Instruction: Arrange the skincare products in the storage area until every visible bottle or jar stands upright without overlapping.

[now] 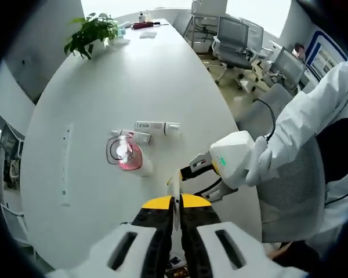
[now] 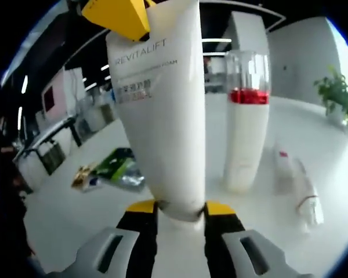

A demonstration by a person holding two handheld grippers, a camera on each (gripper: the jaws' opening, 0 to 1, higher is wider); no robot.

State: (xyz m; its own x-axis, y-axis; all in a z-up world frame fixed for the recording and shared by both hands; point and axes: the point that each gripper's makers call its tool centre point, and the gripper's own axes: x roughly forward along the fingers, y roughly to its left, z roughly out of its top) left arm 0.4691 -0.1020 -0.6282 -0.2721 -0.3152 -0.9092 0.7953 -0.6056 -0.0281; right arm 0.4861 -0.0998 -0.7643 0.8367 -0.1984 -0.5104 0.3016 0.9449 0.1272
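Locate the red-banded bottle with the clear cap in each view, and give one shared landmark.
Left gripper view: the red-banded bottle is left of centre on the white table, seen from above.
Right gripper view: it stands upright, right of centre, behind the REVITALIFT tube.
Shared landmark: the potted plant, at the top left there and at the right edge here.
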